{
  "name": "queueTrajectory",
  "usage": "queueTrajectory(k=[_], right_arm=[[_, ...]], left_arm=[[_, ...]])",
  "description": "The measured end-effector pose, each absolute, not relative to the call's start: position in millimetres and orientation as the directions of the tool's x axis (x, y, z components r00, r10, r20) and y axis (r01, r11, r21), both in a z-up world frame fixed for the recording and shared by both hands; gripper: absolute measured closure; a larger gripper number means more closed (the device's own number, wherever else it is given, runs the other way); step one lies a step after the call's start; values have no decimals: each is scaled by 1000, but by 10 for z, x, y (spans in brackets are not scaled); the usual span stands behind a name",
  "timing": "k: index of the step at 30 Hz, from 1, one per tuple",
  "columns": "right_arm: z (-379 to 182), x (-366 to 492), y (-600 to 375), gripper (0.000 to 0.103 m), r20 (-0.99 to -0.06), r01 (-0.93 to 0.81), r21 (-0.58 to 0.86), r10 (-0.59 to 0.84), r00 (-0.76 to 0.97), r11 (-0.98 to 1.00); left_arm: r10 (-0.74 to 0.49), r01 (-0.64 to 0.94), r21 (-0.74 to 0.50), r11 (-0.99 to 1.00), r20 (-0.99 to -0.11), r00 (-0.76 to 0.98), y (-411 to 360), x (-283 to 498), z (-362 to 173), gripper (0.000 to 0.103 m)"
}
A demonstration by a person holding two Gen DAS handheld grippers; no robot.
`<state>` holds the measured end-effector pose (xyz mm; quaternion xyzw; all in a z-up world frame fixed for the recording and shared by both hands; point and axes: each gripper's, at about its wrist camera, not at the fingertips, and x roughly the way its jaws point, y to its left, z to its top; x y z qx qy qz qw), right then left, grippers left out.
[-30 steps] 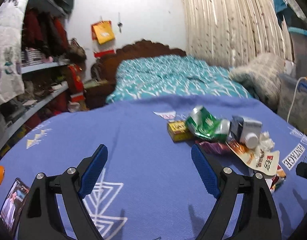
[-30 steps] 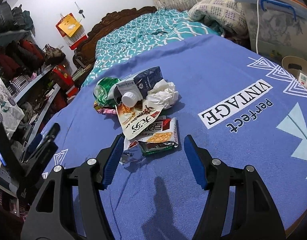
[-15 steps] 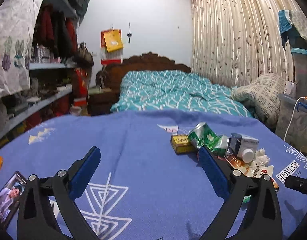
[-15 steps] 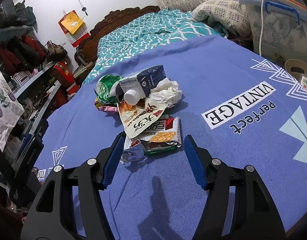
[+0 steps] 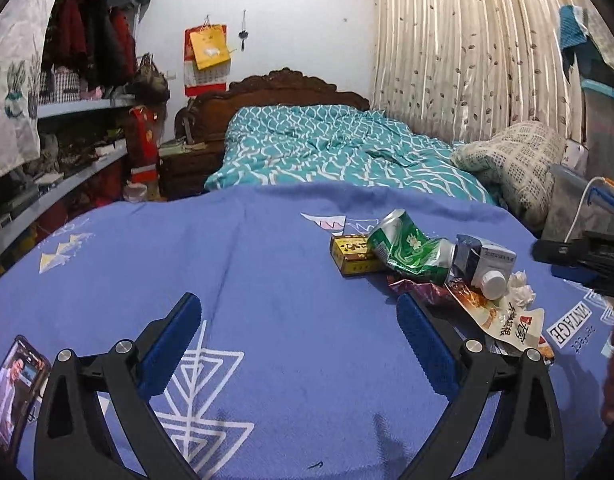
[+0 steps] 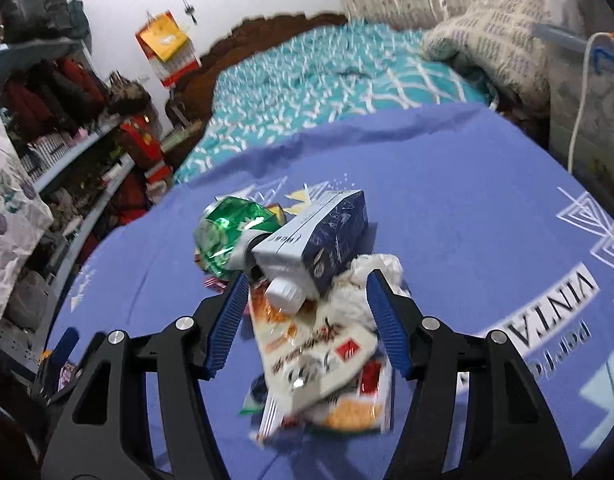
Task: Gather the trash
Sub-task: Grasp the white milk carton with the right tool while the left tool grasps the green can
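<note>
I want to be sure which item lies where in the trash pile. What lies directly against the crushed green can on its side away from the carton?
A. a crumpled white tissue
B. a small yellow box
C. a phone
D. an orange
B: in the left wrist view the small yellow box sits against the crushed green can, on the side opposite the carton.

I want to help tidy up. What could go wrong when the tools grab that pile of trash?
The right tool is open around a loose heap. Closing here may catch only the snack wrapper and drag the carton or tissue off. The crushed green can leans on the carton, so it might roll. The phone lies near the left tool and could get bumped.
</note>
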<state>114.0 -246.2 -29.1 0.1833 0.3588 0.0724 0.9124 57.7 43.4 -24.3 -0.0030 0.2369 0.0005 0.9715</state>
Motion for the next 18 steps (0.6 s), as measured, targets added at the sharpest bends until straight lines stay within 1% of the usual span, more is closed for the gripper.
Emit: queueTrajectory(k=[2,6,9,10,11,12,14,16,18], right_arm=[[-327,1316,-2432,38,-648,5,395,275,711,919],[-358,1646,-2280,24,-687,28,348,235,688,937],[-423,1798,-2145,24,-714,17,327,235,660,945],[-453,1835,-2101,25,-725,14,304,222,652,953],[-487,1873,-2056,35,-741,15,265,194,643,964],[-517,1894,-2045,38,-751,18,235,170,639,972],[-541,1882,-2141,40,-746,18,263,191,638,965],[-531,1824,-2269,43,-735,26,302,216,642,953],[-521,1757,-2386,43,-725,32,343,243,645,939]], left_arm=[[-7,-7,-27,1000,-470,882,475,597,-250,9],[-12,-16,-55,998,-478,879,541,620,-247,9],[-13,-17,-60,998,-476,879,549,614,-245,9],[-14,-16,-59,998,-475,880,547,613,-244,9],[-14,-15,-57,998,-474,880,545,611,-244,9],[-15,-13,-56,998,-474,880,541,608,-242,9],[-29,1,-58,998,-485,874,543,629,-245,9],[-77,36,-85,996,-547,834,544,749,-273,9],[-186,92,-182,979,-617,765,578,957,-270,10]])
